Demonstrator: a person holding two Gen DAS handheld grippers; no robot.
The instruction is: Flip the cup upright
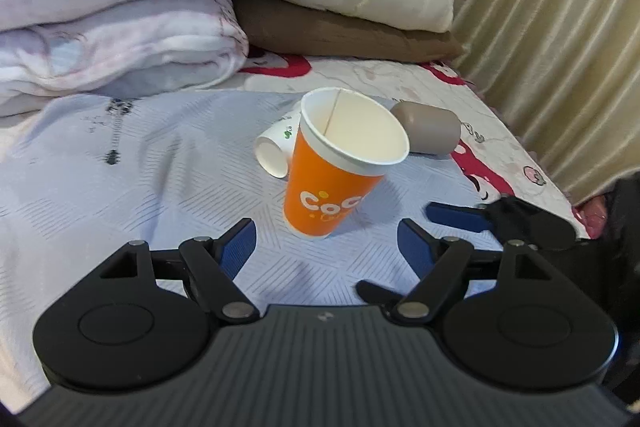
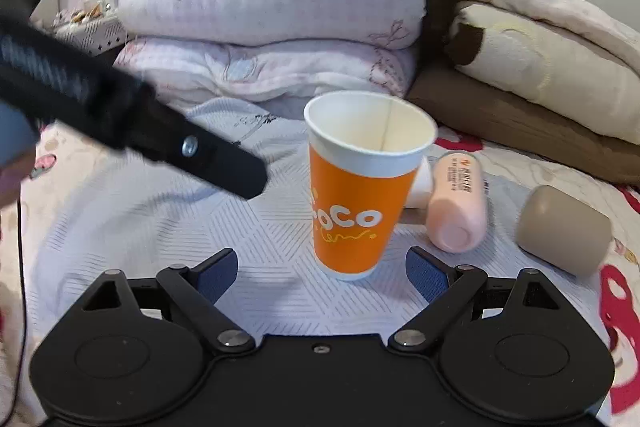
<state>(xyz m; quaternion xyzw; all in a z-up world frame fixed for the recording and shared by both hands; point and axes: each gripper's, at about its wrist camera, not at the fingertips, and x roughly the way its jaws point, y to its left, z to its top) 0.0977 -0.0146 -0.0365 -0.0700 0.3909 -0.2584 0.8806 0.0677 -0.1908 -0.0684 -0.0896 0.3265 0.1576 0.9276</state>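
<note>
An orange paper cup (image 1: 328,183) with a white rim stands mouth up on the pale blue bed sheet, leaning a little. It also shows in the right wrist view (image 2: 356,203). My left gripper (image 1: 326,247) is open, jaws wide, just short of the cup and not touching it. My right gripper (image 2: 320,273) is open, the cup's base between and just beyond its fingertips, apart from them. The right gripper's blue finger (image 1: 460,217) shows at the right of the left wrist view. The left gripper's black finger (image 2: 192,151) crosses the left of the right wrist view.
A small white paper cup (image 1: 276,151) lies on its side behind the orange cup. A pink cup (image 2: 456,203) and a taupe cup (image 2: 564,229) lie on their sides to the right. Folded quilts (image 2: 276,27) pile up behind. A curtain (image 1: 560,27) hangs at the right.
</note>
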